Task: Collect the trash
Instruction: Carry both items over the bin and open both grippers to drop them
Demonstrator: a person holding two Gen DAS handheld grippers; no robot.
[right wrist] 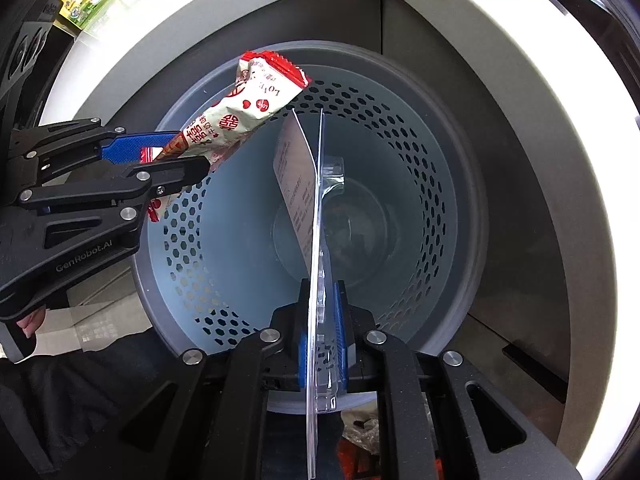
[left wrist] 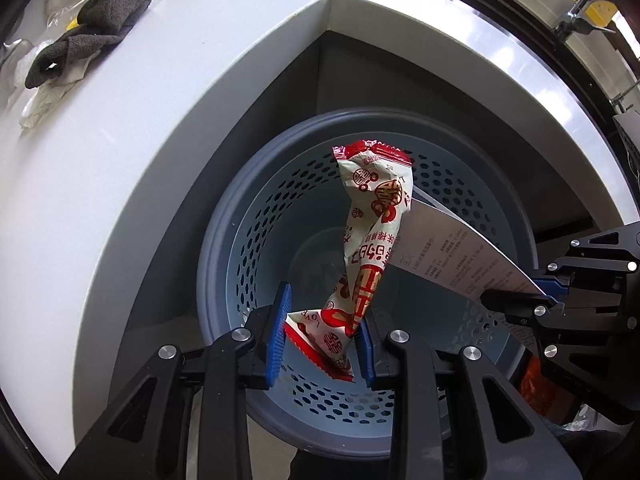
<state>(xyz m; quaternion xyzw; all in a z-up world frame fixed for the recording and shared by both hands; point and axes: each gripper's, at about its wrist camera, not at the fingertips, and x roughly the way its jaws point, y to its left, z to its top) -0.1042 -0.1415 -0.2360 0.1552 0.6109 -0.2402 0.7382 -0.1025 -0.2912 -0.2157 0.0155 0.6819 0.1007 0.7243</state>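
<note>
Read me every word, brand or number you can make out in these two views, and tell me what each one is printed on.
"GenRobot.AI": on the body of the left tool.
"LOVE": on the wrapper held by the left tool; also small "love" on its red dots.
Large red Chinese characters on the wrapper: visible, not clear enough to quote.
Fine print on the card in the right tool: too small to read.
Green packet on the counter: text blurred.

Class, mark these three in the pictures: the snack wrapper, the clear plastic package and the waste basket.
snack wrapper (left wrist: 370, 240): left wrist view, middle of its printed face.
clear plastic package (right wrist: 320, 240): right wrist view, its thin edge above the pads.
waste basket (right wrist: 420, 184): right wrist view, perforated inner wall.
</note>
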